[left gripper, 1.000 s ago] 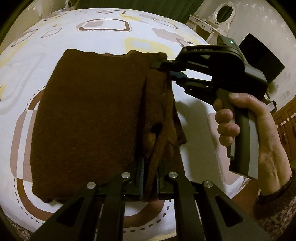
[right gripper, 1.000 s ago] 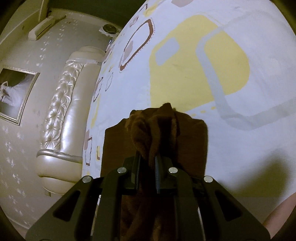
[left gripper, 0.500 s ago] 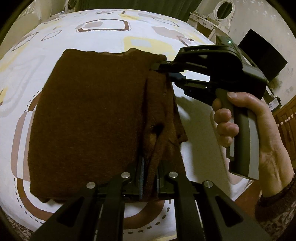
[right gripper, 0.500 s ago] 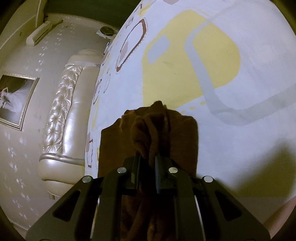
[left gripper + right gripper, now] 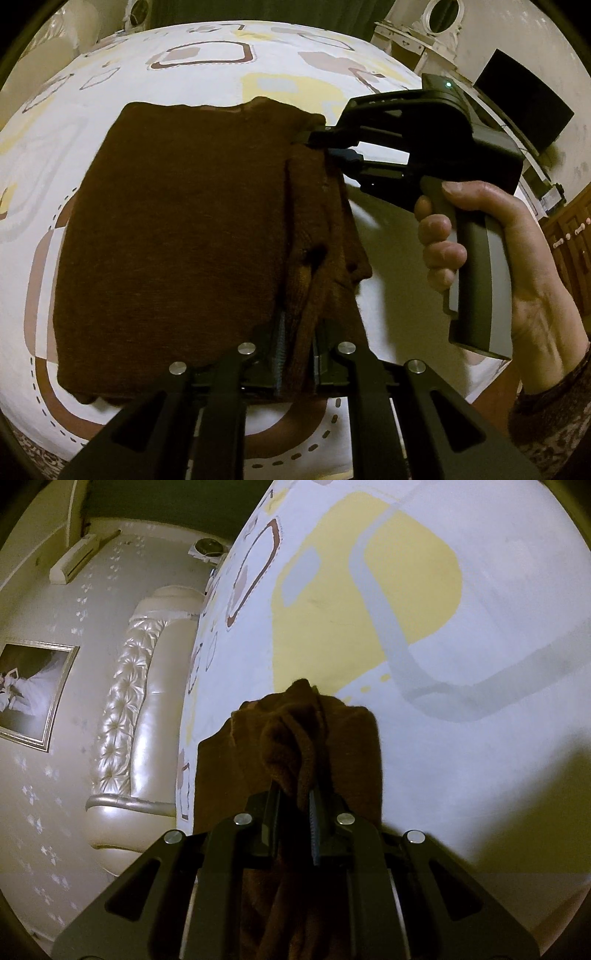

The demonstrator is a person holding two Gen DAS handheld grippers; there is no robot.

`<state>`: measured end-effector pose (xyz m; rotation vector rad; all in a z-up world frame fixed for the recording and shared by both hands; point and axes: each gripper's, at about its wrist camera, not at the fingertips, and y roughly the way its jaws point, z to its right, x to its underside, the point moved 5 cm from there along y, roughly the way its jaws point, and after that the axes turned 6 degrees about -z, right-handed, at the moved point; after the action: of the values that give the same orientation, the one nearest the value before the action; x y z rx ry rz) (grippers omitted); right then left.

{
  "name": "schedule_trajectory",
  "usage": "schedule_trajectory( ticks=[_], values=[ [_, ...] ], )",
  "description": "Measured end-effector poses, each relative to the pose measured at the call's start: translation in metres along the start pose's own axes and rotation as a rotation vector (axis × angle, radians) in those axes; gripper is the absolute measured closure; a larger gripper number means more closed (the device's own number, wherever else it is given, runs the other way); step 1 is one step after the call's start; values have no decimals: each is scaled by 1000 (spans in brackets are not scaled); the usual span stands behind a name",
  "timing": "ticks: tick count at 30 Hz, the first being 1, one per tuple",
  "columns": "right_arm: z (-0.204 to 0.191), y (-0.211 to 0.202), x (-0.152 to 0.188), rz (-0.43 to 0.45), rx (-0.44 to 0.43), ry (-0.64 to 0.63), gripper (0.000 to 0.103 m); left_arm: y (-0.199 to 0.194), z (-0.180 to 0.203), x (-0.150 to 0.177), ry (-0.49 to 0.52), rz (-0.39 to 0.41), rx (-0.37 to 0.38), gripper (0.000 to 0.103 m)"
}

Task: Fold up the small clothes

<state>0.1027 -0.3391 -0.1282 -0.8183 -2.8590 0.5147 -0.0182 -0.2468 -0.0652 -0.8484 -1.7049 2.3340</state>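
Sweater [image 5: 173,221]: left gripper [image 5: 295,354] at 6 o'clock, right gripper [image 5: 321,134] at 1, both pinching its edge; uneven carrying probably skews the fold.

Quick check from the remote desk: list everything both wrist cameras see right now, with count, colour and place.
brown garment: one, dark brown, lying partly folded on the bed, its right edge bunched and pinched at both ends
bedsheet: one, white with yellow, brown and grey rounded squares, under the garment
headboard: one, cream, tufted, left in the right wrist view
framed picture: one, silver frame, on the wall beside the headboard
air conditioner: one, white, high on that wall
dark screen: one, black, far right
left gripper: black, shut on the near end
right gripper: black, shut on the far end
hand: one, holding the right gripper's handle
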Motion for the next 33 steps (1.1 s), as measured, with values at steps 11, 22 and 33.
schedule_trajectory(
  ticks=[11,22,33],
  values=[
    [4,-2,0,2,-14,15,90,2,3,2,7,4,-11,92],
    [18,-31,-2,46,13,44,89,1,22,9,60,-5,19,87],
    [34,-92,17,143,50,74,50,-17,48,32,186,-10,213,74]
  ],
)
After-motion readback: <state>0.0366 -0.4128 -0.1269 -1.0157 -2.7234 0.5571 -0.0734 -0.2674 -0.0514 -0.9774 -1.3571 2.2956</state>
